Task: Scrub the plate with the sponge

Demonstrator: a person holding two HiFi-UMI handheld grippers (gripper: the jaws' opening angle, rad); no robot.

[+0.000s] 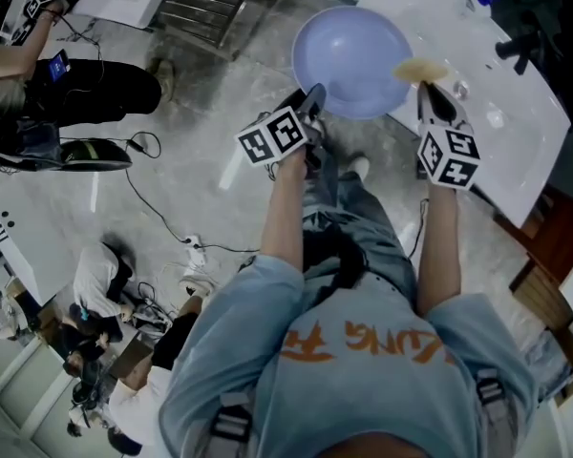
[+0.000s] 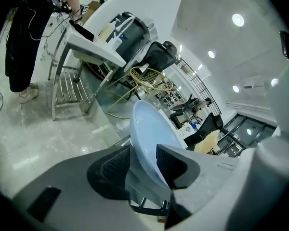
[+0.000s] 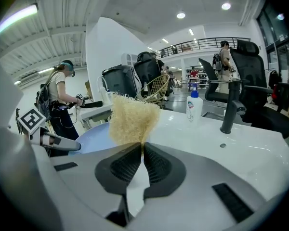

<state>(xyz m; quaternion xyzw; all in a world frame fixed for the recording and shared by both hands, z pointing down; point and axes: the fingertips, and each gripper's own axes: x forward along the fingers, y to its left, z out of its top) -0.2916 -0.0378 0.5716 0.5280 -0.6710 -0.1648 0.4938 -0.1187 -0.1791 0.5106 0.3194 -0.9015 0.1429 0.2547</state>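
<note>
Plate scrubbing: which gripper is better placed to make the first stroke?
Right. The right gripper is shut on the sponge, close beside the rim of the plate. The left gripper grips the plate's edge, holding it up.

The plate's (image 2: 151, 129) lower rim disappears between the left tool's (image 2: 143, 153) jaws; the sponge's (image 3: 132, 119) base hides inside the right tool's (image 3: 141, 148) jaws.

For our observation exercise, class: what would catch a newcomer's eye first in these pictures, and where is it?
The pale blue plate stands out first, gripped by its rim in the left hand-held gripper at the edge of the white counter. Next comes the frizzy yellow sponge, pinched in the right hand-held gripper at the plate's right edge.
</note>
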